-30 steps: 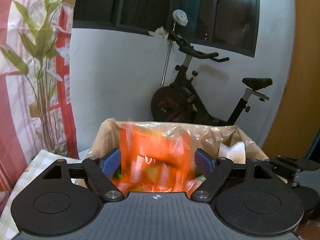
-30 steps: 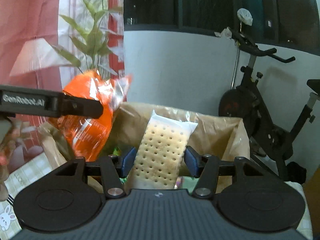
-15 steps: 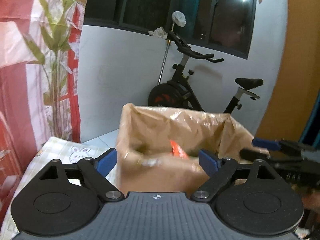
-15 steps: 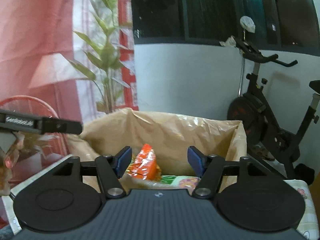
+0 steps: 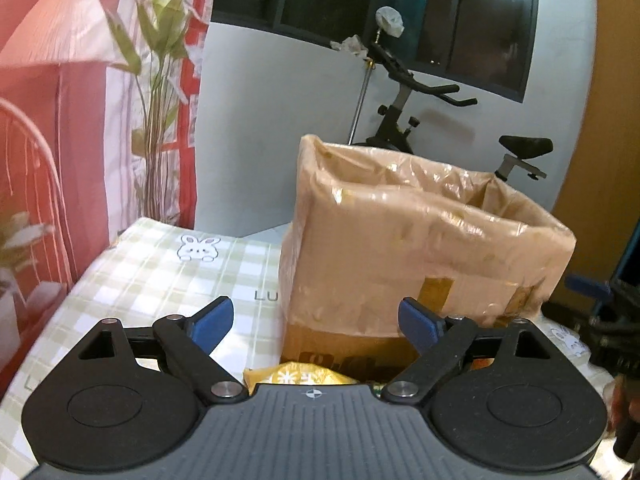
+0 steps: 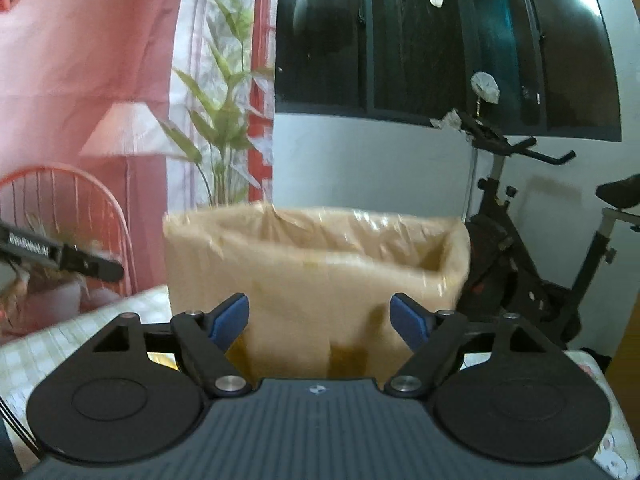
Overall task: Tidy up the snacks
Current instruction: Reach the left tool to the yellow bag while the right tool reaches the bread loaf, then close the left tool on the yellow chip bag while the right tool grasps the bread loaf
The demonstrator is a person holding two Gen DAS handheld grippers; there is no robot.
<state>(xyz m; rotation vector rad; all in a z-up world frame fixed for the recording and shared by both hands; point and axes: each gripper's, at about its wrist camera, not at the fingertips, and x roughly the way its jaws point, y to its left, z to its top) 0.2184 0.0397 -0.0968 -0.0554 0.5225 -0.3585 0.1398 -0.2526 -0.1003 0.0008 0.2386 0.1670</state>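
The left gripper (image 5: 314,324) stands wide open with nothing between its blue pads (image 5: 210,322); its jaws opened further within the last second. Straight ahead of it, a little to its right, a cardboard box (image 5: 420,256) lined with a clear plastic bag stands on a checked tablecloth (image 5: 160,272) printed with rabbits. From this low angle the box's inside is hidden, so the snacks in it cannot be seen. Just below the jaws, at the base of the box, lies a yellow snack packet (image 5: 298,376) with a white pattern, partly hidden by the gripper body.

The right gripper (image 6: 320,318) has just been opening and is likewise empty, its pads (image 6: 230,320) well apart. The same box (image 6: 316,276) fills the space ahead of it, blurred. To its left, the dark finger of the left gripper (image 6: 60,258) reaches into view. Behind the box, to the right of both grippers, stands an exercise bike (image 6: 532,248), and to the left a leafy plant (image 6: 218,136) against a red curtain (image 6: 80,60).
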